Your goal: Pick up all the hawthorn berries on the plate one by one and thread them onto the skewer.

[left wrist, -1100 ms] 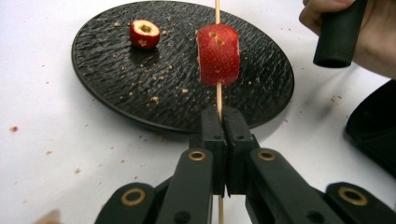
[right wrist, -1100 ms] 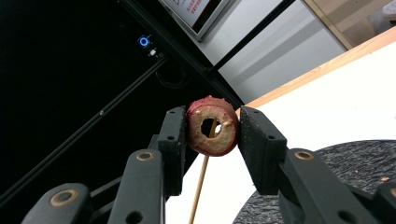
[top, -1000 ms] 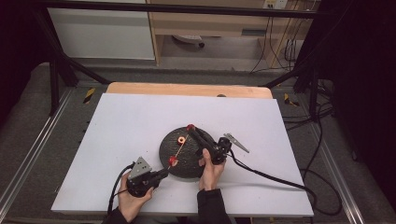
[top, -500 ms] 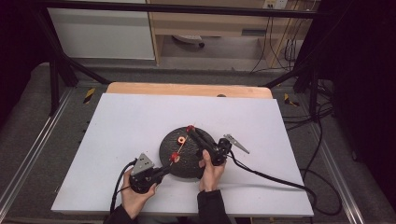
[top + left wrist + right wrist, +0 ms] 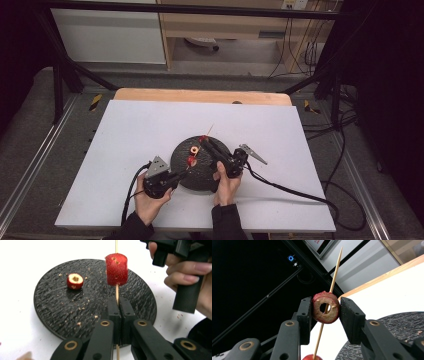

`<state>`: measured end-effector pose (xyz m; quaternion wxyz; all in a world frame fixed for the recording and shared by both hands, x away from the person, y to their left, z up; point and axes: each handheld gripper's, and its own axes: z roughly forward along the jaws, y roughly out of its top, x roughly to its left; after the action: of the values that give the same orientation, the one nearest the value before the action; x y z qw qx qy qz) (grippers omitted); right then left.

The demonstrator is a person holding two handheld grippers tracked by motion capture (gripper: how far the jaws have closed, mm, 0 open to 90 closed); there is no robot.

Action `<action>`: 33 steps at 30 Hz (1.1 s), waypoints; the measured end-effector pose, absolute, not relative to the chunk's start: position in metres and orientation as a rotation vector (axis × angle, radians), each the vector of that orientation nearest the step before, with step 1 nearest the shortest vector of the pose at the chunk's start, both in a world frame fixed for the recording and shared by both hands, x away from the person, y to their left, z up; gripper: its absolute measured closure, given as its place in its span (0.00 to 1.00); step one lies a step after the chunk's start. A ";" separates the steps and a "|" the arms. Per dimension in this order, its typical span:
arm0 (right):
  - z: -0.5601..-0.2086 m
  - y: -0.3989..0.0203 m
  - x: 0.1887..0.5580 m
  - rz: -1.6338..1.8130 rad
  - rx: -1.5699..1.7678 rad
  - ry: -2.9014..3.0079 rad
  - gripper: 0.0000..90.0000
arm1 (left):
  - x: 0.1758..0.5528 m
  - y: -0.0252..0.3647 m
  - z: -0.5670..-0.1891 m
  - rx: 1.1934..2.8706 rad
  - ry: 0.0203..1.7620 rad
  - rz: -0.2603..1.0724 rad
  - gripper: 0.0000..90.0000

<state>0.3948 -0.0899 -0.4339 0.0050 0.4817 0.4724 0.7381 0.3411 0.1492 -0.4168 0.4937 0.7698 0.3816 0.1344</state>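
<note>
Wooden stick (image 5: 116, 291) pinched tight by left gripper (image 5: 117, 312); red ring (image 5: 326, 307) squeezed by right gripper (image 5: 325, 315); best slid down straight, slowly.

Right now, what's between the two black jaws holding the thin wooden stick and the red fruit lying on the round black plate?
Bare black plate with crumbs, in the left gripper view.
</note>
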 end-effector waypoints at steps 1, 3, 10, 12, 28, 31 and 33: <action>-0.434 -0.090 0.395 2.308 1.509 1.486 0.70 | 0.343 0.148 -0.416 1.868 0.925 0.323 0.99; -0.434 -0.090 0.394 2.304 1.507 1.492 0.70 | 0.346 0.146 -0.414 1.875 0.921 0.322 0.99; -0.434 -0.090 0.393 2.293 1.499 1.500 0.70 | 0.356 0.141 -0.408 1.877 0.913 0.310 0.99; -0.434 -0.090 0.393 2.293 1.499 1.504 0.70 | 0.358 0.139 -0.407 1.876 0.915 0.308 0.99; -0.433 -0.091 0.392 2.228 1.494 1.548 0.58 | 0.364 0.141 -0.406 1.884 0.913 0.304 0.99; -0.429 -0.093 0.393 2.189 1.480 1.585 0.51 | 0.363 0.149 -0.407 1.883 0.918 0.304 0.99; -0.426 -0.095 0.393 2.153 1.458 1.626 0.44 | 0.362 0.156 -0.409 1.889 0.923 0.301 0.99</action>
<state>0.3933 -0.0953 -0.4260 0.0374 0.4751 0.5297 0.7017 0.3616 0.1559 -0.4085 0.4871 0.7768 0.3794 0.1238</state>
